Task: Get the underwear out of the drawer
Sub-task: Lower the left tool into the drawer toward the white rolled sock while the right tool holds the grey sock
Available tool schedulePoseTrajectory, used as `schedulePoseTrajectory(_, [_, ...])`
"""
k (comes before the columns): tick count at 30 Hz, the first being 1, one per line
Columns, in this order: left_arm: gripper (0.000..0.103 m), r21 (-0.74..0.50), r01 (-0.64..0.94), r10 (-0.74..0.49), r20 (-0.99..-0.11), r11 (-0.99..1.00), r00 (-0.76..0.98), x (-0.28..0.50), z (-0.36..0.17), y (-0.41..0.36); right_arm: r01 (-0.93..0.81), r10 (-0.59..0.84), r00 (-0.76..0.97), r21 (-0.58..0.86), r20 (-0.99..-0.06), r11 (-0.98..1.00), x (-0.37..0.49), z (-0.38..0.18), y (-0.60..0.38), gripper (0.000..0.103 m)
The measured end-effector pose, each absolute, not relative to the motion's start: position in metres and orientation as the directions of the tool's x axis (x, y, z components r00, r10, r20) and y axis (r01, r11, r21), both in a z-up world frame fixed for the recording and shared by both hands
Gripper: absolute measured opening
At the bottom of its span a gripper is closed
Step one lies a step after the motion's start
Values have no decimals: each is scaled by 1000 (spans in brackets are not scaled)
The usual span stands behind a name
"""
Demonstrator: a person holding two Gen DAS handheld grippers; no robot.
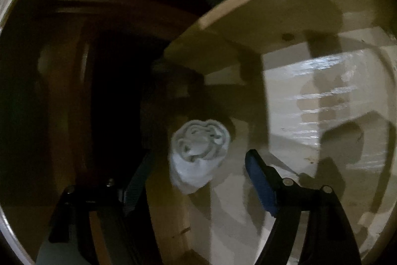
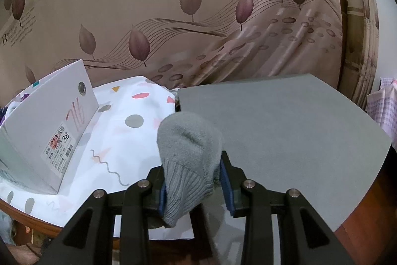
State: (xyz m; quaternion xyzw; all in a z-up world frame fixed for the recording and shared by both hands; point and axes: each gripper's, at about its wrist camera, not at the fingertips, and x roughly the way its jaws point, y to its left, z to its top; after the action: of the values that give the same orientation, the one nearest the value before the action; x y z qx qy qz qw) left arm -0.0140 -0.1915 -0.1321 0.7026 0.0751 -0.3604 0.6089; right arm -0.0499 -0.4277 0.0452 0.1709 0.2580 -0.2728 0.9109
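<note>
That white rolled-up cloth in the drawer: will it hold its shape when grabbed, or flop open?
The rolled cloth looks soft, so it would probably squash between the left gripper fingers. Its coiled layers may loosen once lifted. Likely light.

A rolled garment (image 1: 199,155) lies in the drawer (image 1: 285,24). On the table (image 2: 285,131), a box (image 2: 49,126) stands left of a mat (image 2: 297,116).

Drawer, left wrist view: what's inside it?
One rolled pale garment lies on the drawer floor, between the left gripper fingers, untouched. The rest of the visible floor looks bare; the dark left side is unreadable.
</note>
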Motion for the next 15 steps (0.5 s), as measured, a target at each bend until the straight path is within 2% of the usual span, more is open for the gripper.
schedulePoseTrajectory(15, [79,867,413,-412,-496,-279,764,-16,-151,-177,566,-389,715,155,-581,809,-41,43,-424,35])
